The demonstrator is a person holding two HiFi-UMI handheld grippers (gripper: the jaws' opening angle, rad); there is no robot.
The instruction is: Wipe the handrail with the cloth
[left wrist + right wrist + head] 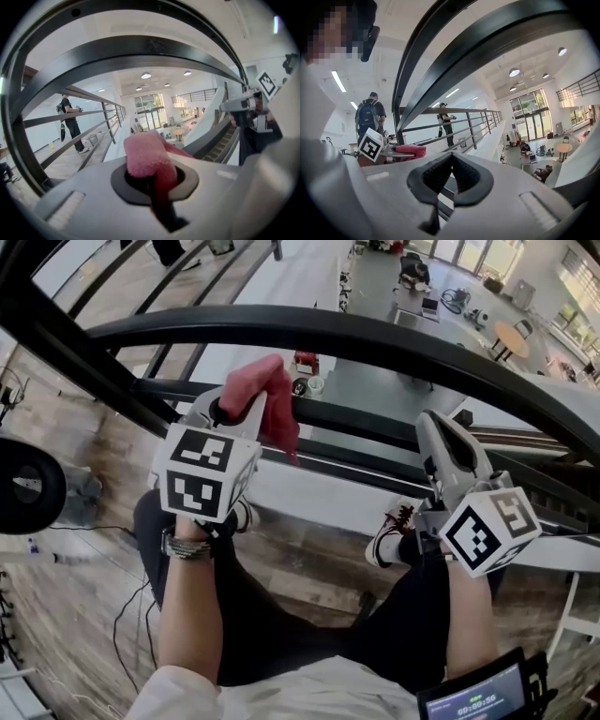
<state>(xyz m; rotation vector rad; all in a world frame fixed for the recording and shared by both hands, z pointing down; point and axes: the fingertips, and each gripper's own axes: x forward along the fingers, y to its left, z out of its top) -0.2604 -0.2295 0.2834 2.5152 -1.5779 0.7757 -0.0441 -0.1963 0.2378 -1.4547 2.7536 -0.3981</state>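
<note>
The black handrail (328, 334) curves across the top of the head view, with a lower black rail (375, 423) under it. My left gripper (246, 401) is shut on a pink cloth (270, 395), held up just below the handrail and in front of the lower rail. In the left gripper view the cloth (146, 157) bulges out of the jaws, with the handrail (126, 54) arching overhead. My right gripper (433, 426) is shut and holds nothing, its tip at the lower rail. The right gripper view shows its pads (465, 176) meeting under the handrail (487, 51), the cloth (410, 151) off to the left.
Beyond the railing the floor drops to a hall far below with tables (511, 334). A black round object (23, 486) stands at the left on the wooden floor. Two people (369, 117) stand along the walkway railing.
</note>
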